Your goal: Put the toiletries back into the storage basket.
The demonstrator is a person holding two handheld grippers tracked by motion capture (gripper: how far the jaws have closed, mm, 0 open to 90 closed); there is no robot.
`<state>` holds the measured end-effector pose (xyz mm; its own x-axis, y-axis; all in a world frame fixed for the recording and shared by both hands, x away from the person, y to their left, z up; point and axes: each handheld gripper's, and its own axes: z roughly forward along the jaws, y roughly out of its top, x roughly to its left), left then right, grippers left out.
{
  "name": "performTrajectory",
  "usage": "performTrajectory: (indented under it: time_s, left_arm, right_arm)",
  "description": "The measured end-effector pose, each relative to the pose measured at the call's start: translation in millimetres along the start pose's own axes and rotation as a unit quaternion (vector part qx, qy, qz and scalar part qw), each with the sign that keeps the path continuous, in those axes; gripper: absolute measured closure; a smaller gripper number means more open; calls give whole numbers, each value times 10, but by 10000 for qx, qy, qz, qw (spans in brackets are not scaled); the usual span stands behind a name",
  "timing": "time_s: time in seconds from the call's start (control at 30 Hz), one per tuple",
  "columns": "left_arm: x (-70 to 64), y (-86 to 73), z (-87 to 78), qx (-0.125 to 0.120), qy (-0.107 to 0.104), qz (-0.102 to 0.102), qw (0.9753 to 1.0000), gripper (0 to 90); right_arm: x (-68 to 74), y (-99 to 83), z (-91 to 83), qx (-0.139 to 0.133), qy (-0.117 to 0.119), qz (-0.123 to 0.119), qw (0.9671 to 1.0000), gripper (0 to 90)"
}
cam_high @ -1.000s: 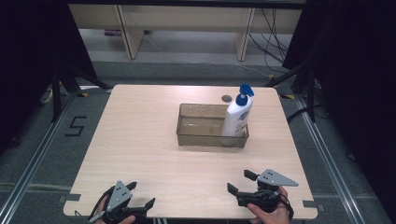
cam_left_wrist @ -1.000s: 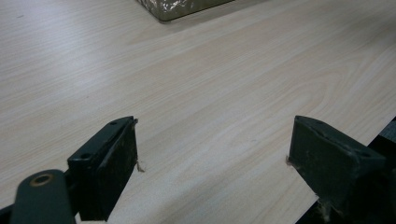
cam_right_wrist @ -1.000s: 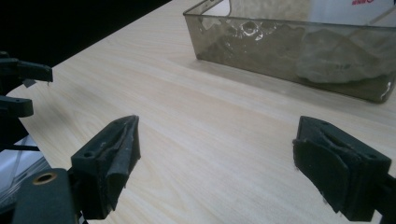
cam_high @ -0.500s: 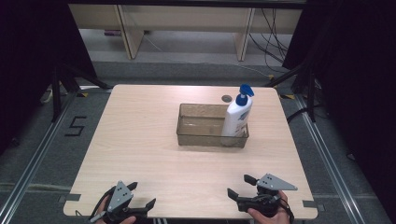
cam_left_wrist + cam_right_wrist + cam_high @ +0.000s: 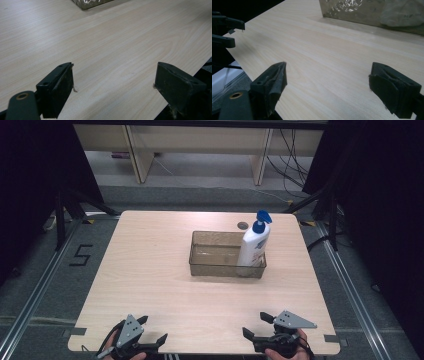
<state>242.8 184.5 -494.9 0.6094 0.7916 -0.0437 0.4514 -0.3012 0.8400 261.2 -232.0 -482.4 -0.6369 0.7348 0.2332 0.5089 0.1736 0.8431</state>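
Since the earlier frames almost nothing has shifted: both grippers have stayed at the near edge of the tabletop (image 5: 150, 270), the right one settling only slightly. The left gripper (image 5: 150, 332) has its jaws wide apart with nothing but bare wood between them, and the right gripper (image 5: 256, 325) likewise stands wide and empty. From the right gripper's jaws, the lotion bottle (image 5: 254, 244) lies toward twelve o'clock, well apart; from the left gripper it sits around one o'clock and farther off. The bottle stands upright, long axis vertical, blue pump on top, in the right end of the clear bin (image 5: 210, 265), which rests a little beyond the middle of the tabletop. I judge the right hand is the nearer one for a reach, coming in above the bin's front wall toward the bottle's body.
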Motion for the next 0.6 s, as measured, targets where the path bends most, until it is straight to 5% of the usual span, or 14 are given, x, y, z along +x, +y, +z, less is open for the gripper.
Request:
performTrajectory:
  time_s: [0.03, 0.07, 0.3, 0.33, 0.6]
  left_arm:
    - [25, 1, -7, 134, 15, 168, 9998, 151]
    - [-1, -1, 5, 14, -29, 33, 10000, 152]
    - [-3, -1, -1, 60, -45, 86, 9999, 151]
    - [-4, -1, 0, 60, -49, 83, 9999, 152]
    - [-3, -1, 6, 103, -45, 119, 9999, 152]
  right_arm:
    - [2, -3, -2, 0, 27, -15, 10000, 155]
    - [7, -10, 9, 17, 23, 5, 10000, 155]
    - [18, -33, -11, 105, -23, -9, 9999, 155]
    - [47, -41, -3, 143, 12, 182, 9997, 155]
    - [32, -44, -21, 110, 34, -19, 9999, 155]
